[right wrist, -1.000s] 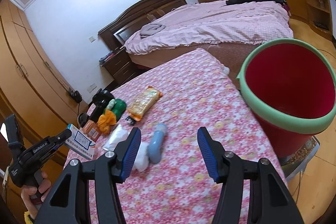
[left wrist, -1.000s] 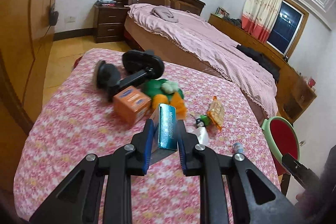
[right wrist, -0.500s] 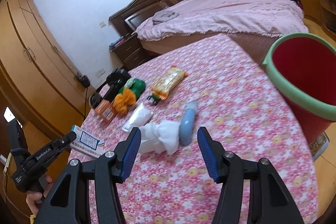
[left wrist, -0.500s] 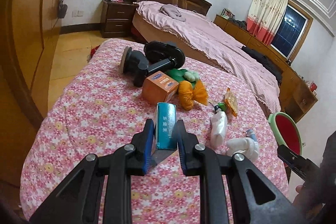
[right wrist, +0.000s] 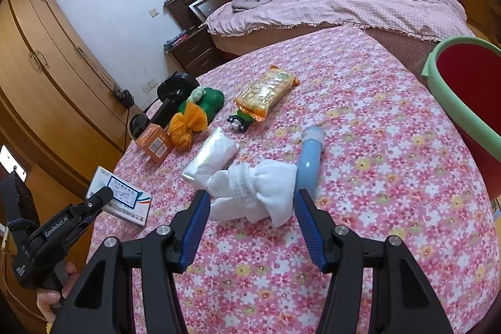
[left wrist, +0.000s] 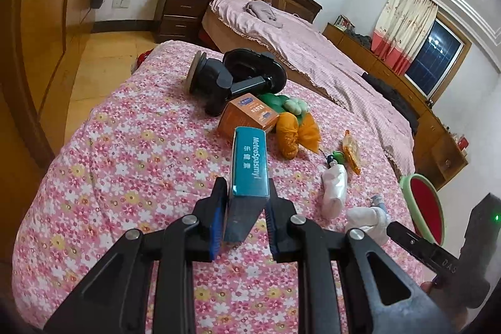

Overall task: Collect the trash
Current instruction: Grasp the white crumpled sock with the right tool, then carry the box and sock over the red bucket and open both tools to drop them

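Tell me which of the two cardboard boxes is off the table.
The teal medicine box, clamped in the left gripper; the orange box lies on the flowered cloth.

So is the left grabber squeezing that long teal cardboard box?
Touching. In the left wrist view, the left gripper has both blue pads pressed flat against the sides of the teal cardboard box, which sticks out forward between them.

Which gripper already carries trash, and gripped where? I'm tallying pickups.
The left gripper clamps the teal box by its near end, across the broad faces. The right gripper is open, holding nothing.
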